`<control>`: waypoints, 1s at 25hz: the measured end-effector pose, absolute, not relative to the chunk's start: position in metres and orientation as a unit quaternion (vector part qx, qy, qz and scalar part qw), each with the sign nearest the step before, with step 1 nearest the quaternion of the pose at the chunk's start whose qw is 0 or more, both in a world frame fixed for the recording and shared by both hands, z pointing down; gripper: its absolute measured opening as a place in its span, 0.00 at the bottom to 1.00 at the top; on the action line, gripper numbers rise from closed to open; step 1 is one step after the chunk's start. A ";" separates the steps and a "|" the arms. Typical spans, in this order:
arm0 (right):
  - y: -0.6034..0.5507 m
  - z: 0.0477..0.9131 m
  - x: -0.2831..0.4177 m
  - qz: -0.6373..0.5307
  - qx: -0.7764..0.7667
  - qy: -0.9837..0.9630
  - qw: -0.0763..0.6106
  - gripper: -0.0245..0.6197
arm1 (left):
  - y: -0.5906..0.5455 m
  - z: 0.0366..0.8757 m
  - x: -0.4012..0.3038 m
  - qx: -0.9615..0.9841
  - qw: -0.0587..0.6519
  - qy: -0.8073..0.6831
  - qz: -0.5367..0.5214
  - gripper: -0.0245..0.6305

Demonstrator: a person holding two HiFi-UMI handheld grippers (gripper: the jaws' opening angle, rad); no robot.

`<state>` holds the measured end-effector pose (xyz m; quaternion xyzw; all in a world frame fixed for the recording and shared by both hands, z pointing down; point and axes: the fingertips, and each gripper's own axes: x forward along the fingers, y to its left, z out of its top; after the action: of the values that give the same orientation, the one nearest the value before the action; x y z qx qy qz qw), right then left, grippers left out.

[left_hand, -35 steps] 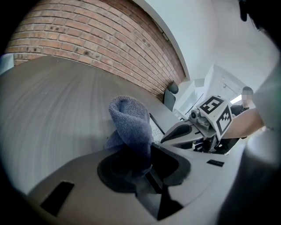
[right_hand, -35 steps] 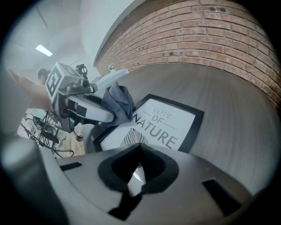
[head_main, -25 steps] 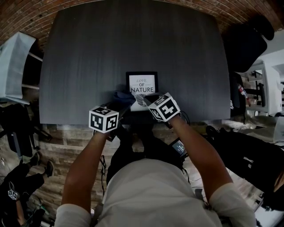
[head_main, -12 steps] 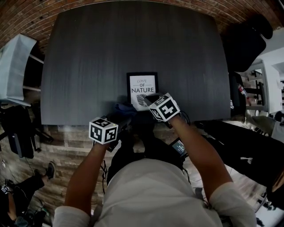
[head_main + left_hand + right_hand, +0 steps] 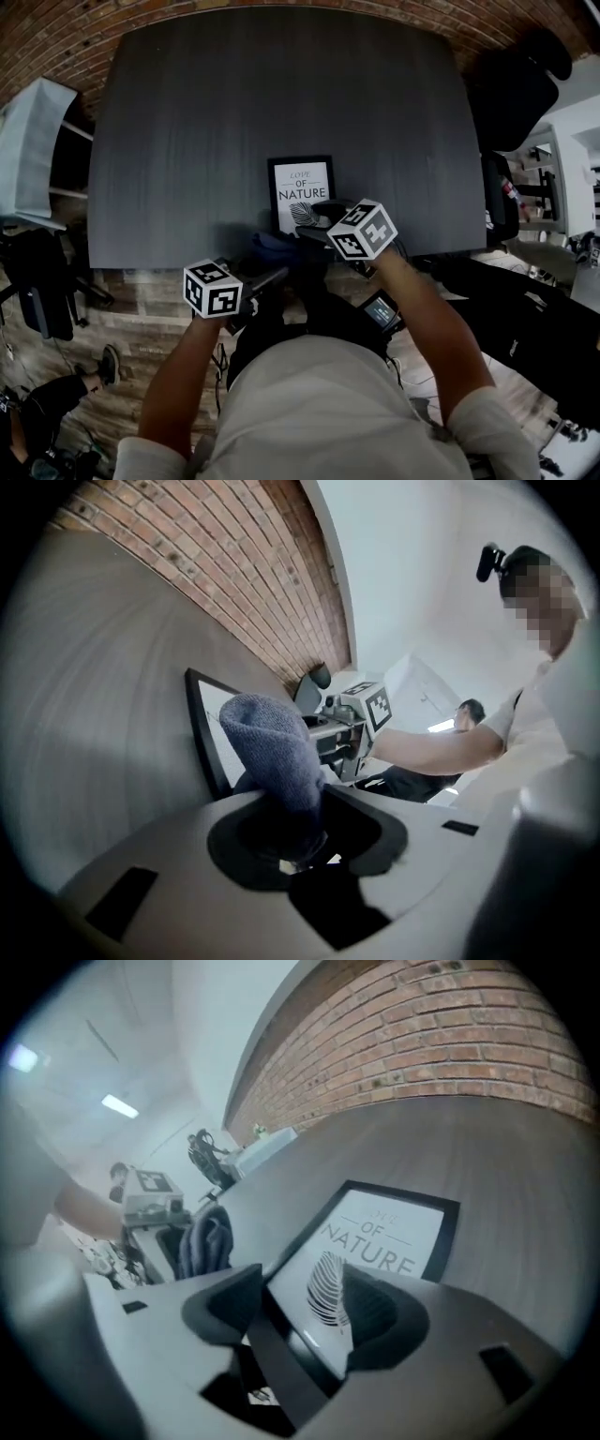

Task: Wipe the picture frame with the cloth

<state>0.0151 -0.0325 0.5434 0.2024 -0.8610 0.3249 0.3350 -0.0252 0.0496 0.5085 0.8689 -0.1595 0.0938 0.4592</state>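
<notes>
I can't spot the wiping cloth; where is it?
In the head view, the blue-grey cloth is pinched in the left tongs at the table's front edge, beside the picture frame's lower-left corner.

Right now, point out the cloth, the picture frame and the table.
cloth (image 5: 275, 747): left gripper view, on the bunched blue fabric.
picture frame (image 5: 302, 187): head view, on the white print at its middle.
table (image 5: 281, 84): head view, on the bare dark top.
</notes>
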 end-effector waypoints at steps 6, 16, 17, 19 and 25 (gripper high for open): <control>-0.016 0.463 -0.005 0.423 0.090 -0.890 0.147 0.58 | 0.049 0.485 -0.013 0.884 0.454 -0.097 0.054 0.21; 0.024 0.461 -0.018 0.470 -0.002 -0.870 0.151 0.46 | 0.051 0.456 0.006 0.911 0.411 -0.023 0.028 0.21; 0.023 0.461 -0.017 0.470 0.000 -0.869 0.153 0.31 | 0.049 0.459 0.006 0.910 0.412 -0.031 0.034 0.22; 0.020 0.465 -0.017 0.459 0.011 -0.873 0.167 0.25 | 0.044 0.468 0.004 0.909 0.410 -0.052 0.049 0.23; -0.015 0.485 -0.003 0.377 0.094 -0.887 0.250 0.23 | 0.025 0.493 -0.010 0.916 0.357 -0.149 0.106 0.41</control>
<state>-0.0025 -0.0150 0.4849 0.0940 -0.8871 0.3766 0.2498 -0.0100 0.0251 0.4928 0.9161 -0.1492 0.1061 0.3566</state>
